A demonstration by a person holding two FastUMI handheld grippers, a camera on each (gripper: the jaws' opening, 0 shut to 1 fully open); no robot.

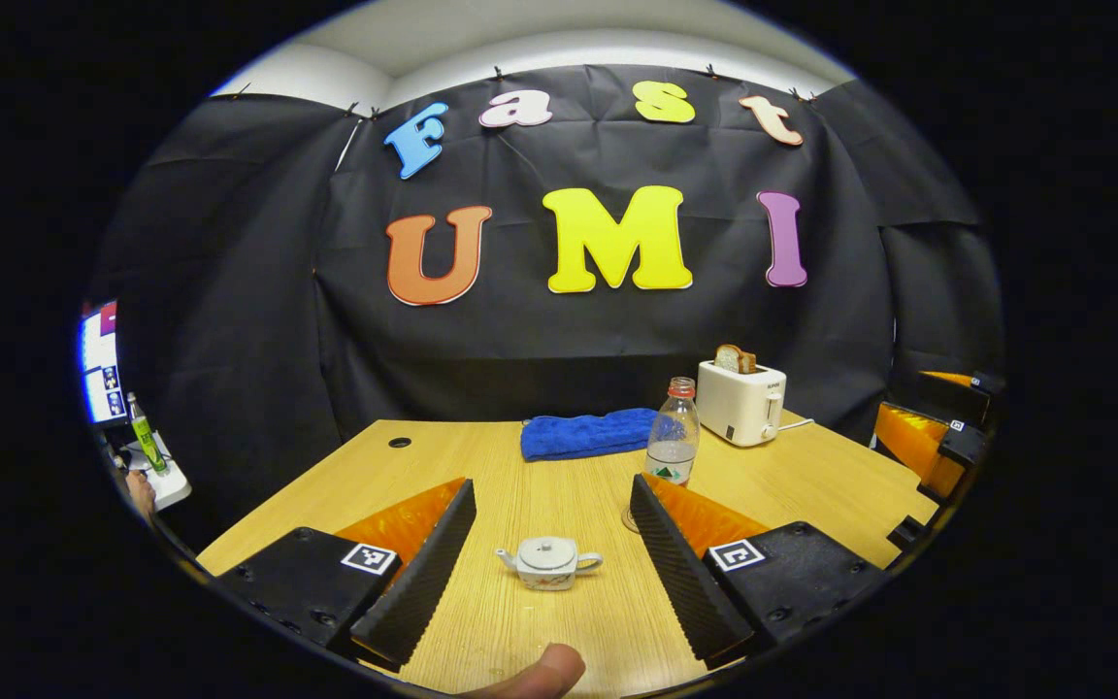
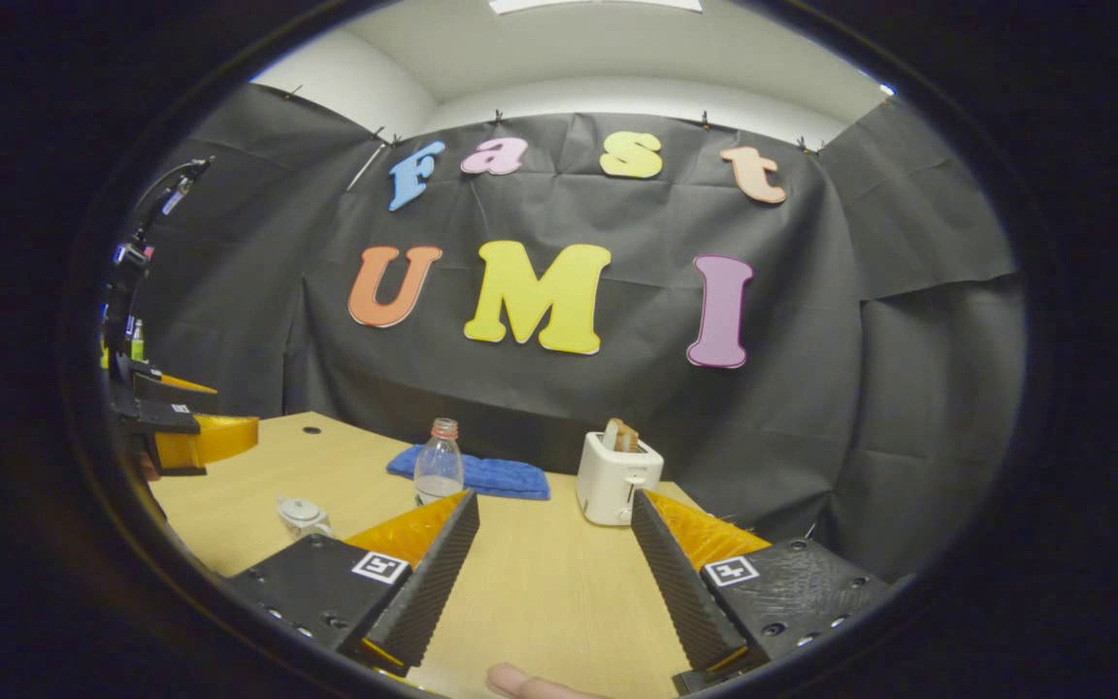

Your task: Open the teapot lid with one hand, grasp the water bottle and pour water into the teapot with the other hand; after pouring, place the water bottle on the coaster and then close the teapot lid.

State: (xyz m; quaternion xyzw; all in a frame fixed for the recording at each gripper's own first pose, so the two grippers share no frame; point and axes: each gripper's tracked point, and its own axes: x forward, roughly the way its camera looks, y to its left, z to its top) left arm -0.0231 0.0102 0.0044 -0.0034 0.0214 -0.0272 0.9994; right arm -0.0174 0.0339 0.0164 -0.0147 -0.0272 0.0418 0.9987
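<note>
Table (image 1: 520,466) of pale wood carries a blue towel (image 1: 586,433) and a white toaster (image 1: 740,401) at the back. Left gripper (image 1: 551,544) hovers spread wide and empty, right gripper (image 2: 551,539) likewise. Water bottle (image 1: 674,434) stands upright just before the towel. Teapot (image 1: 548,562), lid on, sits between the left gripper's fingers, untouched

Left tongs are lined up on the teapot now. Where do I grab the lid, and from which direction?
Take the small knob on top of the teapot lid, coming straight down from above. The teapot stands upright with spout and handle out to the sides, so only the top is free. The left tongs look open wide enough; probably narrow them first, since the knob is small.
</note>
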